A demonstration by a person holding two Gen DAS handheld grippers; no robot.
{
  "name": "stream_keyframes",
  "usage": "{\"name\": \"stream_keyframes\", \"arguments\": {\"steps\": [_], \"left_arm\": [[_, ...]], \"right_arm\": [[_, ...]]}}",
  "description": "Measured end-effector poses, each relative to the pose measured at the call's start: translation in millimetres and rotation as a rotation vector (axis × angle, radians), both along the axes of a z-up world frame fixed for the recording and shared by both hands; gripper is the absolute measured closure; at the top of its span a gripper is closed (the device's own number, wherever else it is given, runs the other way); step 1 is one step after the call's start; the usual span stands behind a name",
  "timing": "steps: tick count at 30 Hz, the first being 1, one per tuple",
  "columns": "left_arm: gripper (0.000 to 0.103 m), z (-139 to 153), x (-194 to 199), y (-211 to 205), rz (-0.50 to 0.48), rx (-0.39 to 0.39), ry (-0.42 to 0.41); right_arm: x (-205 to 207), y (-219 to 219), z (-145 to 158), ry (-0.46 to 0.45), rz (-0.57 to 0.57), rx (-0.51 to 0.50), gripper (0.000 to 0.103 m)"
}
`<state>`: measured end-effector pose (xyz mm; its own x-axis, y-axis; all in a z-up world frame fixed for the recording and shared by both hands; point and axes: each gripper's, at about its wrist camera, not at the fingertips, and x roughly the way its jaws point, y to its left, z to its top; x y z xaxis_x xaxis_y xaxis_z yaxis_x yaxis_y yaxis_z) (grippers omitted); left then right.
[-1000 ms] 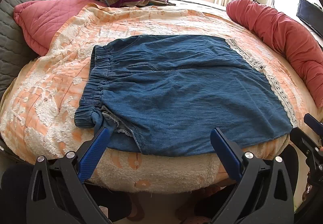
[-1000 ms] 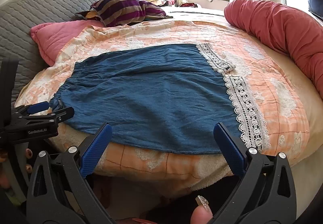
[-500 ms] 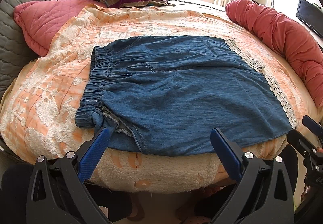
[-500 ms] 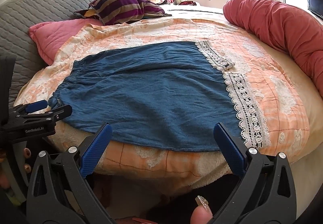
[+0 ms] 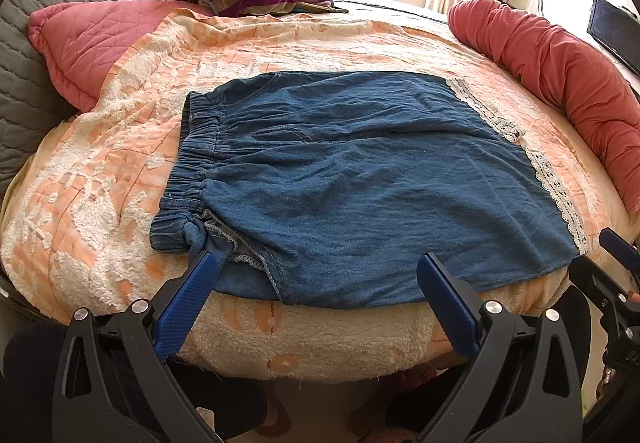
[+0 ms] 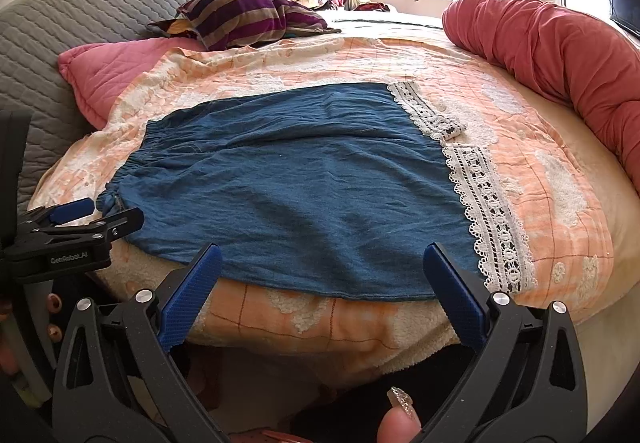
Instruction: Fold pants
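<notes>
Nudged slightly forward since earlier: left gripper (image 5: 316,299) and right gripper (image 6: 322,279), both released, at bed (image 5: 100,171) near edge by flat pants (image 5: 360,183)

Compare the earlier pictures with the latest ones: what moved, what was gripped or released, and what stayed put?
Almost nothing changed. Both tongs, left and right, stay open at the near edge of the bed, gripping nothing. The right-wrist view drifted slightly. The blue pants lie flat, unmoved, on the orange bedspread.
</notes>
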<state>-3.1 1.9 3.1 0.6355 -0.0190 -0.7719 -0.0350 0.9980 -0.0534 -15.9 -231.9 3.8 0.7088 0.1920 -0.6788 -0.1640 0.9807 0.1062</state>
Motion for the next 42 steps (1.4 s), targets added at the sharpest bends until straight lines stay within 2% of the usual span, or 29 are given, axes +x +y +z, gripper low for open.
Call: {"name": "stream_keyframes", "arguments": {"steps": [22, 31, 36, 42], "left_arm": [[0.004, 2.2, 8.8, 8.8, 0.025, 0.002, 0.005], [0.004, 2.5, 32.3, 28.0, 0.059, 0.011, 0.018], [0.004, 5.5, 59.3, 46.3, 0.079, -0.013, 0.039], [0.004, 10.8, 100.0, 71.4, 0.106, -0.012, 0.049]], "right_arm": [[7.0, 3.9, 3.1, -0.010, 0.013, -0.005, 0.008], [47.0, 12.9, 12.5, -0.027, 0.064, -0.037, 0.008], [75.5, 26.7, 24.7, -0.077, 0.101, -0.041, 0.008], [111.6, 44.6, 32.3, -0.080, 0.144, -0.047, 0.008]]}}
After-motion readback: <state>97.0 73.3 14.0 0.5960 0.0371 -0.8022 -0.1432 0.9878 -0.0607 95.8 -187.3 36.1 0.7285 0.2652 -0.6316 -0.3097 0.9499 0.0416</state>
